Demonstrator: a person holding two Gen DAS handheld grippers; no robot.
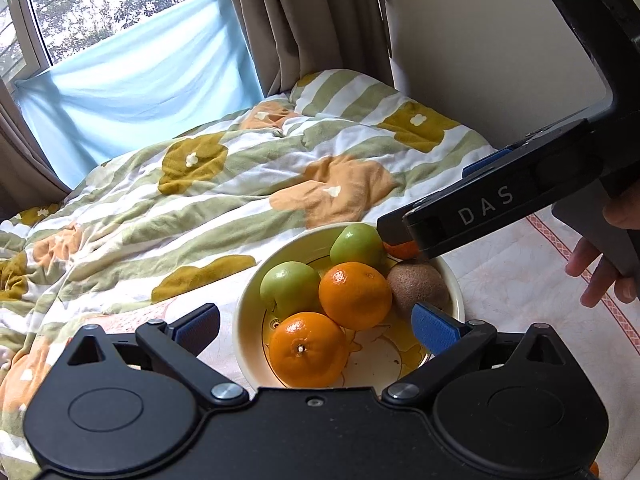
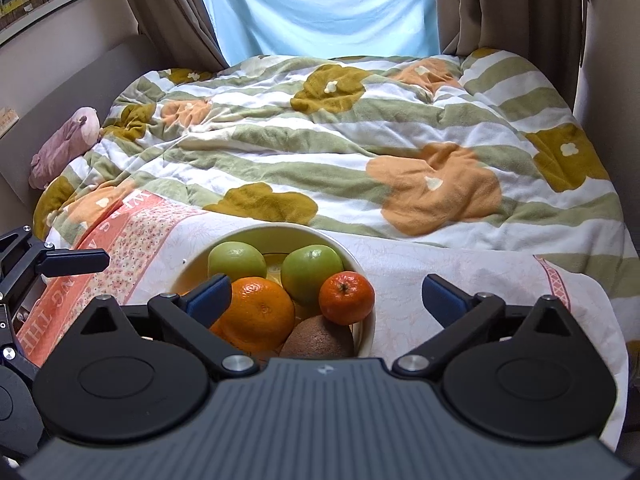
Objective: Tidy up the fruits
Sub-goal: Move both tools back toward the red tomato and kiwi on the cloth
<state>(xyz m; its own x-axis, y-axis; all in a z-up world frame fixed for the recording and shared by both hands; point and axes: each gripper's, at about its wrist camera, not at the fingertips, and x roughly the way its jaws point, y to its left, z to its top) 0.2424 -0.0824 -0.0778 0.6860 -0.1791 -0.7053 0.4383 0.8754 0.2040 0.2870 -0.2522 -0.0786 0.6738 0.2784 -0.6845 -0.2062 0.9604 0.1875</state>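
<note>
Cream bowl (image 2: 366, 336) sits on a pale patterned cloth (image 2: 460, 268) laid over the bed, just below the striped floral duvet (image 2: 320, 128).

Bowl contents, right wrist view: two green apples at 11 (image 2: 236, 260) and 12 o'clock (image 2: 312, 274), large orange (image 2: 258, 314) at 8 o'clock, small tangerine (image 2: 347, 298) at 2 o'clock, kiwi (image 2: 318, 342) at 5 o'clock. Fruits crowd together, touching.

Left wrist view adds a second large orange (image 1: 307, 349) at the bowl's 6 o'clock.

Right gripper (image 2: 326, 298): fingers spread wide, nothing between them, hovering over the bowl's near side. From the left wrist view it enters from 3 o'clock, its tip above the tangerine.

Left gripper (image 1: 316, 324): fingers also wide apart, empty, flanking the bowl.

Pink plush toy (image 2: 66, 146) lies at the duvet's 9 o'clock edge.
</note>
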